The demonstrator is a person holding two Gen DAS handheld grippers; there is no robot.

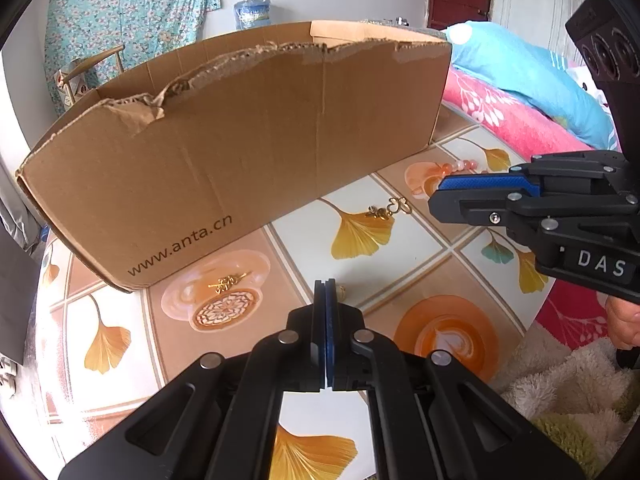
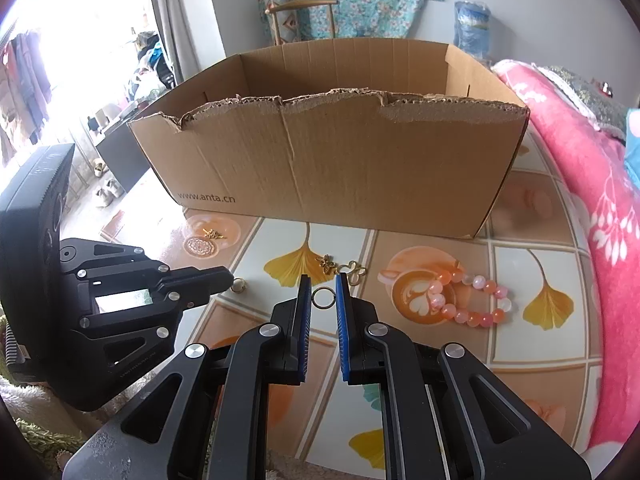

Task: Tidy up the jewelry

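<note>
My left gripper [image 1: 328,286] is shut over the patterned table [image 1: 400,248]. A small gold ring [image 1: 342,290] lies just right of its tip, and nothing shows between the pads. In the right wrist view that gripper [image 2: 231,277] sits at the left with the ring [image 2: 239,285] beside it. My right gripper [image 2: 323,280] stands narrowly open. Another gold ring [image 2: 323,298] shows between its fingertips with a sliver of gap on each side. Gold charms [image 2: 352,270] lie just beyond, and a pink bead bracelet [image 2: 474,319] lies to the right. An open cardboard box [image 2: 340,168] stands behind.
A gold pin [image 1: 228,282] lies near the box's front left corner. A pink blanket [image 2: 600,200] borders the table's right edge and fuzzy cream fabric [image 1: 560,380] its near edge. A person's hand [image 1: 624,320] holds the right gripper [image 1: 434,196].
</note>
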